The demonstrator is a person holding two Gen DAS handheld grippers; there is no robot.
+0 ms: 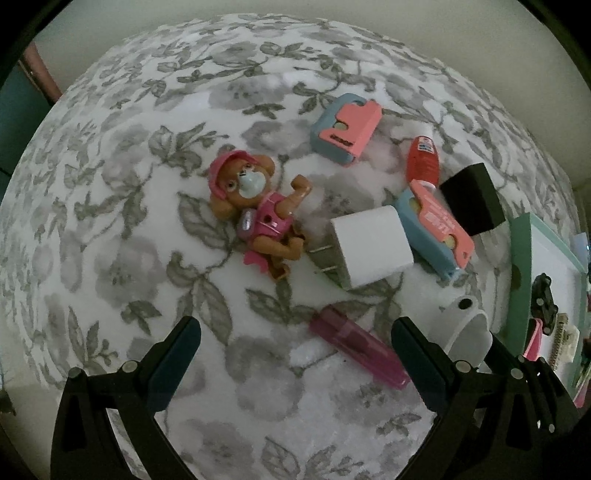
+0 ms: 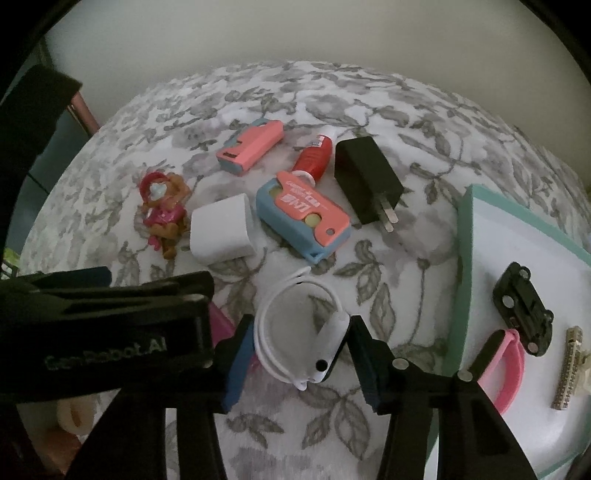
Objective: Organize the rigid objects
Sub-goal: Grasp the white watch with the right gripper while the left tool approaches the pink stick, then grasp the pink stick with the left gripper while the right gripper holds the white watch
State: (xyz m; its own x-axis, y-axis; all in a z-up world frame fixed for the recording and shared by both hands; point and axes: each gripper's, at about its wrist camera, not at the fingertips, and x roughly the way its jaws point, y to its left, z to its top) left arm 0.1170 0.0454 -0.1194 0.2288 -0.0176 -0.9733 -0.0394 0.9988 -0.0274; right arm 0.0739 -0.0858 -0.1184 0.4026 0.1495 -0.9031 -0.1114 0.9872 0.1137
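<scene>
Small objects lie on a floral blanket. My left gripper is open and empty, just above a magenta tube. Ahead lie a toy pup figure, a white charger, two pink-and-blue cases, a red bottle and a black charger. My right gripper is open around a white watch band, fingers on either side of it. A teal-rimmed white tray at the right holds a black toy car, a pink band and a hair clip.
The left gripper's black body fills the lower left of the right wrist view, close beside my right gripper. A pale wall stands behind the bed. A dark cabinet is at the far left.
</scene>
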